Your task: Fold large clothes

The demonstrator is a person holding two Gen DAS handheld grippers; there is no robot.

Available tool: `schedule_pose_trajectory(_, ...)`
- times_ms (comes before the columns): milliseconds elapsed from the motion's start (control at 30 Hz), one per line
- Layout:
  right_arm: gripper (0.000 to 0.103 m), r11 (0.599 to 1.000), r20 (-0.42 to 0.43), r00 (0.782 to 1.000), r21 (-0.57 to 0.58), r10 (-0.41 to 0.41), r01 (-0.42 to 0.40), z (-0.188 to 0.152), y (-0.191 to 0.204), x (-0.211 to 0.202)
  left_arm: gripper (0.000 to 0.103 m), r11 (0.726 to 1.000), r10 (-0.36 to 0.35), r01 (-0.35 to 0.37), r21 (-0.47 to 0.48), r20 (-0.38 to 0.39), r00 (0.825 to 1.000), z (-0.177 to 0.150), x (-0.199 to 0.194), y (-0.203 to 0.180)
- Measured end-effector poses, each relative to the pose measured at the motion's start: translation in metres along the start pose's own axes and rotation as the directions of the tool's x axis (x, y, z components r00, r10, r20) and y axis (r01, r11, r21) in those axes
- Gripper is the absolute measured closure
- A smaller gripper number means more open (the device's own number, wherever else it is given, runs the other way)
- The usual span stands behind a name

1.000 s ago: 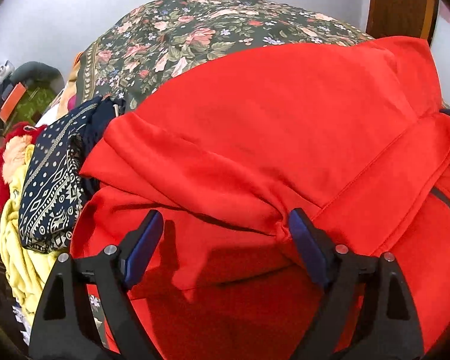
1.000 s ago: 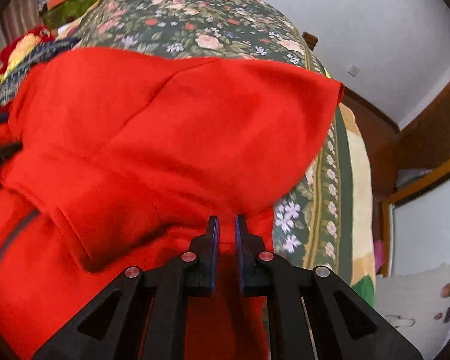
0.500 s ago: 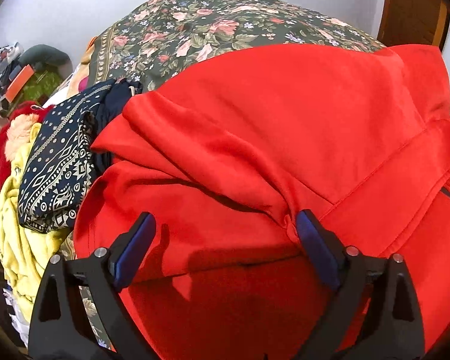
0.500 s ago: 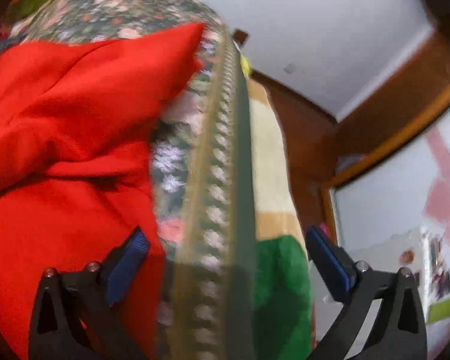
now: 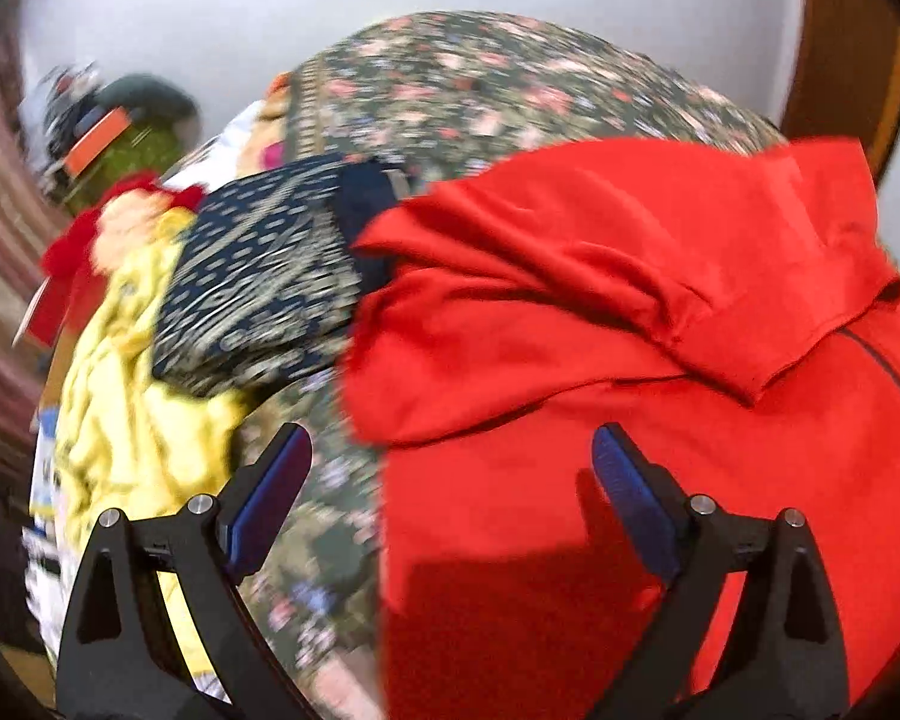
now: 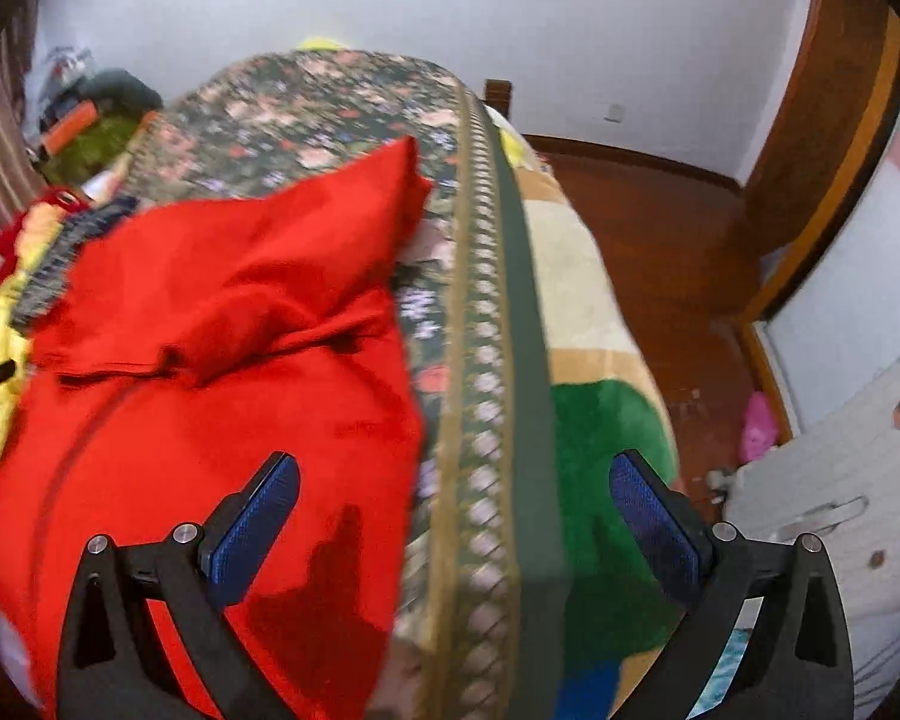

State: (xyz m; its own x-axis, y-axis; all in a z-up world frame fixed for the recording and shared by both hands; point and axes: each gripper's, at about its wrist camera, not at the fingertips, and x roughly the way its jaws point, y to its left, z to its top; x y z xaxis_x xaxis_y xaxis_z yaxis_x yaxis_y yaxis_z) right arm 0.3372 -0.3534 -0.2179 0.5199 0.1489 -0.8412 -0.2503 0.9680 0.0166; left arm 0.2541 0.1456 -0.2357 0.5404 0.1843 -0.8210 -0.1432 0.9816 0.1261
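Only the left wrist view shows the heap beside the red garment [image 5: 660,324]: a navy patterned cloth [image 5: 258,294] lying over a yellow cloth [image 5: 132,420], with a small red-and-peach piece [image 5: 120,222] behind them; only the right wrist view shows the bed's far side, where a cream and green blanket [image 6: 594,372] hangs below the floral bedspread [image 6: 330,102], a wooden floor [image 6: 678,228] beyond it, a pink object [image 6: 759,426] on that floor, and a white panel [image 6: 840,480] leaning at the right; the red garment lies on the floral bedspread with an upper layer folded across its body, a dark zip line running down it in the left view; pale walls [image 6: 540,18] close the room, with a wooden door frame [image 6: 834,138] at the right and a cluttered green heap [image 5: 126,138] in the far left corner; both pictures are blurred; the left gripper [image 5: 450,474] tilts downward over the garment's left edge, jaws spread wide, nothing between the pads; the right gripper [image 6: 453,498] tilts downward over the bedspread's patterned border, jaws spread wide and empty, its left finger [image 6: 252,528] above red fabric.
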Motion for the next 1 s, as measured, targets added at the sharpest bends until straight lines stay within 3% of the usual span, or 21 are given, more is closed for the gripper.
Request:
schedule_pose_trajectory(100, 0.001, 0.998, 0.000, 0.998, 0.039, 0.055, -0.055, -0.012, 0.011, -0.007, 0.008, 0.998, 0.000, -0.001, -0.063, -0.013, 1.000, -0.015, -0.011, 0.027)
schedule_pose_trajectory(200, 0.001, 0.992, -0.014, 0.995, 0.083, 0.095, -0.093, -0.031, 0.016, -0.015, 0.008, 0.991, -0.050, 0.044, -0.126, -0.040, 0.998, -0.034, -0.017, 0.045)
schedule_pose_trajectory(433, 0.001, 0.984, -0.054, 0.992, 0.139, 0.116, -0.107, -0.083, 0.024, -0.025, 0.008, 0.972, -0.131, 0.110, -0.206, -0.093, 0.987, -0.078, -0.023, 0.066)
schedule_pose_trajectory(500, 0.001, 0.981, -0.061, 0.991, 0.162, 0.121, -0.110, -0.095, 0.024, -0.027, 0.008, 0.961, -0.167, 0.138, -0.240, -0.105, 0.980, -0.089, -0.024, 0.069)
schedule_pose_trajectory(633, 0.001, 0.961, -0.072, 0.984, 0.239, 0.160, -0.139, -0.120, 0.024, -0.027, 0.008, 0.914, -0.276, 0.219, -0.342, -0.126, 0.953, -0.111, -0.026, 0.075)
schedule_pose_trajectory(767, 0.001, 0.952, -0.091, 0.978, 0.263, 0.187, -0.158, -0.135, 0.028, -0.021, 0.008, 0.882, -0.331, 0.250, -0.399, -0.149, 0.932, -0.130, -0.022, 0.075)
schedule_pose_trajectory(900, 0.001, 0.942, -0.107, 0.967, 0.275, 0.230, -0.194, -0.141, 0.033, -0.012, 0.008, 0.843, -0.403, 0.285, -0.456, -0.185, 0.896, -0.147, -0.010, 0.072)
schedule_pose_trajectory(1000, 0.001, 0.919, -0.096, 0.957, 0.320, 0.273, -0.230, -0.144, 0.030, -0.007, 0.008, 0.843, -0.399, 0.288, -0.454, -0.167, 0.902, -0.153, -0.014, 0.066)
